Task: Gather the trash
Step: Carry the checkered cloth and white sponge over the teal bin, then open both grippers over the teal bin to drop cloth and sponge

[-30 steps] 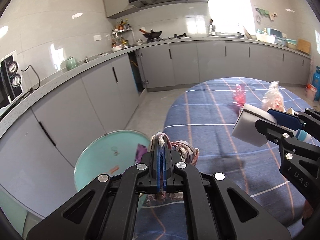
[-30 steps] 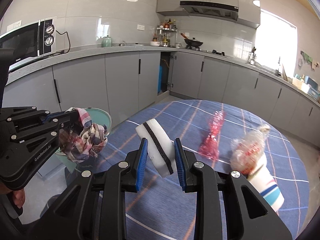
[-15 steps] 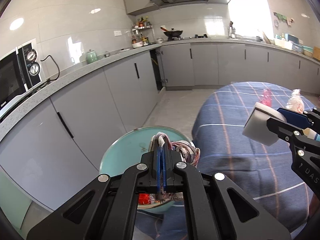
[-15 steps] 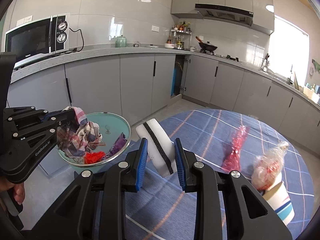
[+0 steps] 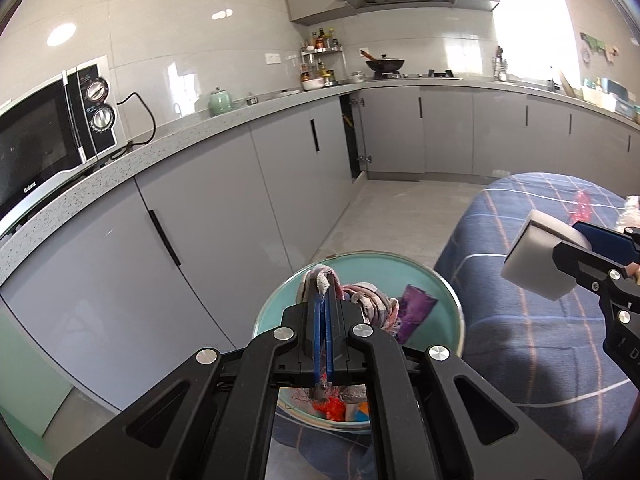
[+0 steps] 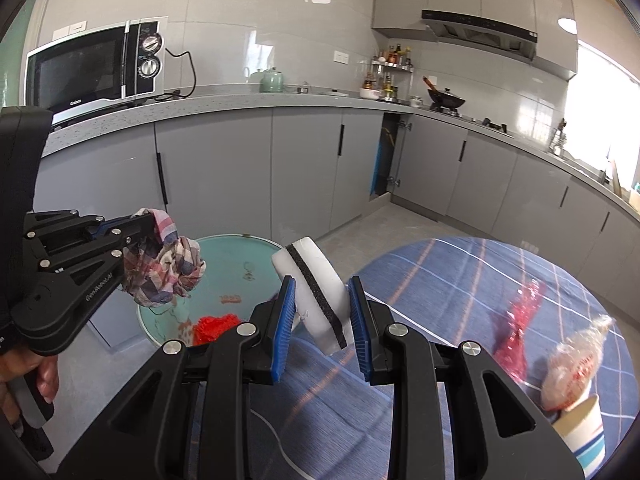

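At the lower centre of the frame, the right gripper [image 6: 322,320] clamps a white sponge block with a black stripe [image 6: 316,290] between its blue pads. At the left, the left gripper [image 6: 146,226] pinches a crumpled plaid cloth [image 6: 162,268] above a round pale-green bin [image 6: 260,266] holding red scraps.

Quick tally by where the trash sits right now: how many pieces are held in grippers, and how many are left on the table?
Held in grippers: 2, the plaid rag in the left gripper, the white sponge in the right gripper
Left on the blue table: 2, the red wrapper, the paper cup stuffed with a plastic bag
Total: 4
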A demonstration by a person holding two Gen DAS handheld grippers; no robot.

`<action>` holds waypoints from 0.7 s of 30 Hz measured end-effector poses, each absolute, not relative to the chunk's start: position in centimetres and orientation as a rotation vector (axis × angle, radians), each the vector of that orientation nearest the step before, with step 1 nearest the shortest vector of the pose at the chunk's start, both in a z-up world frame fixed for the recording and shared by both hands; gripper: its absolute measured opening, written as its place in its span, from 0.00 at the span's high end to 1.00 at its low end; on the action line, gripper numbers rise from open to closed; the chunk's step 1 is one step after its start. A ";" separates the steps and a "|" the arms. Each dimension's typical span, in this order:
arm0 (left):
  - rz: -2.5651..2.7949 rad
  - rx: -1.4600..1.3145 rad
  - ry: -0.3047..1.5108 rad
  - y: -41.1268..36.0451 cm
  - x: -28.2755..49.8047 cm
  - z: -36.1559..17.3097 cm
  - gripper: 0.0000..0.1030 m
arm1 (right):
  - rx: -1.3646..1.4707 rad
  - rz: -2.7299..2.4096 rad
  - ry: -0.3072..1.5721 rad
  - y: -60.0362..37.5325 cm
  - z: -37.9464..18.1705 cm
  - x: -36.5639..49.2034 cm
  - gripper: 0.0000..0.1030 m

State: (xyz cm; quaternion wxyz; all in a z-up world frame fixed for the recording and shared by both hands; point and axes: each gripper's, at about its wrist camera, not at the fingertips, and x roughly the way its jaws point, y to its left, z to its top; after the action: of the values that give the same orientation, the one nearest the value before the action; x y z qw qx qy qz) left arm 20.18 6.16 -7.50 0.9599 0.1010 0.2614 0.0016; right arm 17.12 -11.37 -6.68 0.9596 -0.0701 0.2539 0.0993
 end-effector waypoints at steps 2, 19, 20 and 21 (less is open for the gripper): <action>0.012 0.205 0.531 6.6 20.5 -7.6 0.97 | -0.146 0.215 0.515 -10.7 -6.6 17.6 0.73; 0.060 0.200 0.560 9.3 22.9 -8.8 0.97 | -0.170 0.295 0.541 -6.8 -7.4 21.2 0.73; 0.059 0.198 0.564 9.4 23.1 -9.0 0.97 | -0.171 0.298 0.544 -6.7 -7.6 21.4 0.73; 0.059 0.198 0.567 9.4 23.3 -9.1 0.97 | -0.171 0.301 0.547 -6.6 -7.8 21.6 0.73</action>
State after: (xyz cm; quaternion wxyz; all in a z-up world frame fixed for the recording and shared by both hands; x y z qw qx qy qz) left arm 23.28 9.45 -9.07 0.9548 0.0975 0.2793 0.0291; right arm 21.57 -6.60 -7.76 0.9481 -0.0842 0.2687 0.1477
